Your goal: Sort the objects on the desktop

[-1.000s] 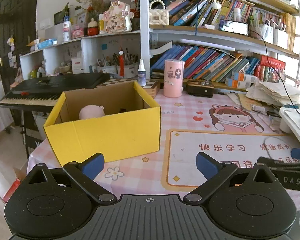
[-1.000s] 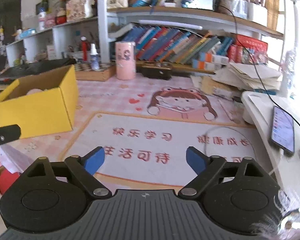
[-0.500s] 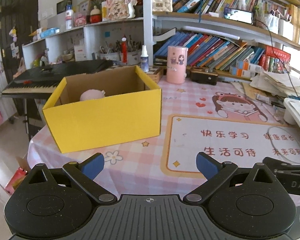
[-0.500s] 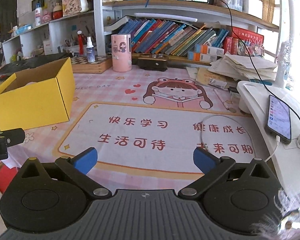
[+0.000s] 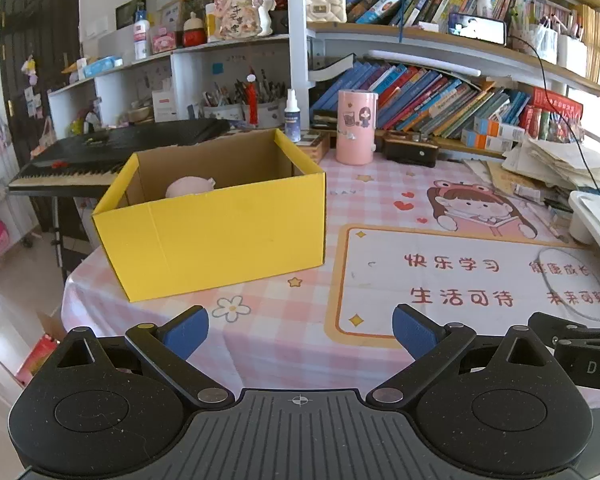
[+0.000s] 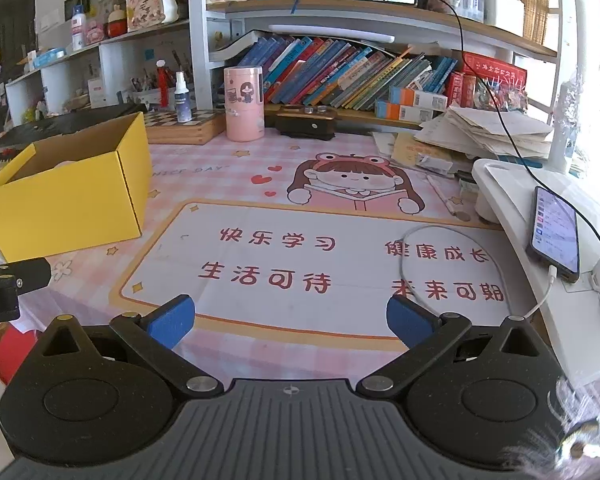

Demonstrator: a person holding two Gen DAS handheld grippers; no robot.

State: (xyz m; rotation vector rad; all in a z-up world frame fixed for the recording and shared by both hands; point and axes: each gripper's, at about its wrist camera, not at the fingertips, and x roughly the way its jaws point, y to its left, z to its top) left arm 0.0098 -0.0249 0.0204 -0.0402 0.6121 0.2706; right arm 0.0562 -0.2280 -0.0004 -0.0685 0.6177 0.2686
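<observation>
A yellow cardboard box [image 5: 216, 232] stands open on the pink checked tablecloth, with a pink plush toy [image 5: 188, 188] inside it. The same box [image 6: 72, 196] shows at the left of the right wrist view. My left gripper [image 5: 300, 332] hovers over the near table edge, open and empty, in front of the box. My right gripper [image 6: 290, 322] is open wide above the printed desk mat [image 6: 300, 264], with nothing between its blue pads. A pink cylindrical tin [image 6: 244, 104] stands at the back by the books.
Bookshelves with leaning books [image 6: 340, 76] line the back. A spray bottle [image 6: 182, 98] sits on a chessboard box [image 6: 184, 128]. A white stand [image 6: 540, 216] holds a charging phone [image 6: 554, 232] at the right, beside a paper pile [image 6: 488, 128]. A keyboard [image 5: 100, 156] lies behind the box.
Both views have pulled back and risen slightly, so the box and mat sit farther away. The right gripper's pads have spread a little wider.
</observation>
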